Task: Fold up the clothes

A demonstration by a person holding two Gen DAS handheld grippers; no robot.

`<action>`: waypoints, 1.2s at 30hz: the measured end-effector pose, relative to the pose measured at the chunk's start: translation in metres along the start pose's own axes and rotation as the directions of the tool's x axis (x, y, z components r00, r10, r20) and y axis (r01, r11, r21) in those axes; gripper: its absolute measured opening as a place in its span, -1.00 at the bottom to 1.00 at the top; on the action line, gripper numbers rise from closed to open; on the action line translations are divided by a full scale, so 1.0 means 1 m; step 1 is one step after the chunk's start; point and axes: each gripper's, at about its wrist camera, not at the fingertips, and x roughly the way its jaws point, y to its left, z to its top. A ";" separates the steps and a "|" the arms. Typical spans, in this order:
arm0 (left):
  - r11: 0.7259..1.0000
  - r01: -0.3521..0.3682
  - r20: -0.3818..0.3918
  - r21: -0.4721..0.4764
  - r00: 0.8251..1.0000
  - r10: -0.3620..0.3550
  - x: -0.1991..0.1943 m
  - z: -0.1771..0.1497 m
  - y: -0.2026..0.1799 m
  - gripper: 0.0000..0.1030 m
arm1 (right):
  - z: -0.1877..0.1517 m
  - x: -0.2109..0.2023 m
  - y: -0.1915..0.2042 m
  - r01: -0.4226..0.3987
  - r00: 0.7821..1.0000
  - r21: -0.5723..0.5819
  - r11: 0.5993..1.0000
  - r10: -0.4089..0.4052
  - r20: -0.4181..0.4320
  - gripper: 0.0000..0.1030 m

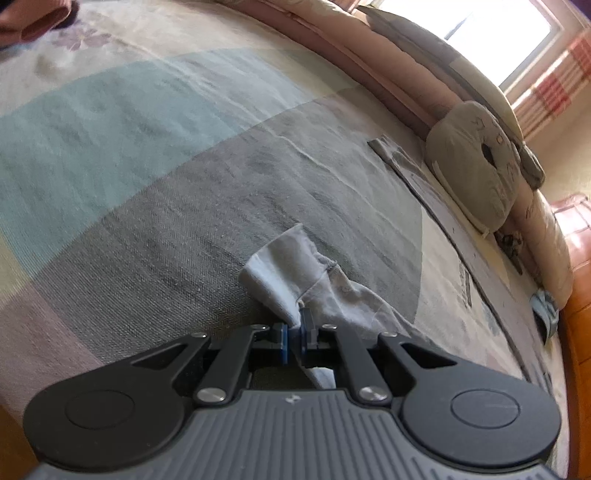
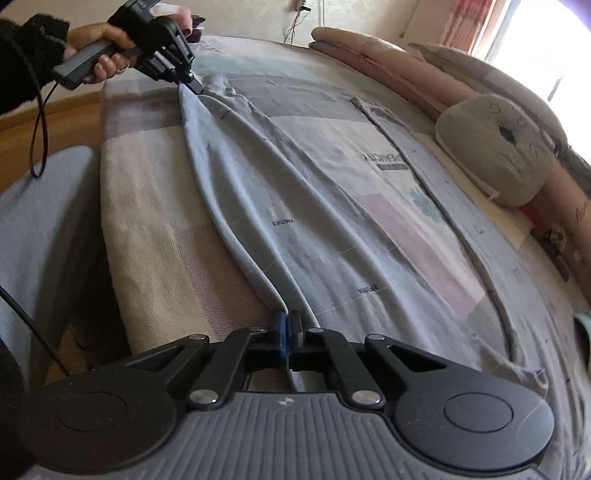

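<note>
Evidently both tools pinch the grey garment (image 2: 280,206) spread on the bed (image 2: 155,236): left tool (image 1: 294,328) and right tool (image 2: 288,325) clamp opposite ends, likely tensioning an edge for folding.

Blown-out window (image 1: 491,33) glare, fisheye-bent edges, slight softness.

The garment (image 2: 303,206) runs off the frame's right edge.

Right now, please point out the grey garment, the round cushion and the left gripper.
grey garment (image 2: 280,206): right wrist view, on its stretched middle.
round cushion (image 2: 491,158): right wrist view, on its front face.
left gripper (image 2: 195,86): right wrist view, at its fingertips.
</note>
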 end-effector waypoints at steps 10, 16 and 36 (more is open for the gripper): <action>0.997 -0.026 -0.025 0.068 0.999 0.028 -0.017 -0.003 -0.002 -0.88 | -0.005 -0.012 -0.026 -0.223 0.974 0.213 0.951 0.226 0.013 -0.97; 0.998 -0.034 -0.017 0.043 0.999 0.035 -0.016 -0.012 0.012 -0.79 | -0.010 -0.006 -0.026 -0.227 0.972 0.257 0.939 0.233 0.008 -0.91; 0.797 -0.043 0.020 0.602 0.999 0.039 -0.032 -0.050 -0.143 0.02 | -0.094 -0.077 -0.040 0.177 0.978 0.321 0.930 -0.131 -0.160 -0.61</action>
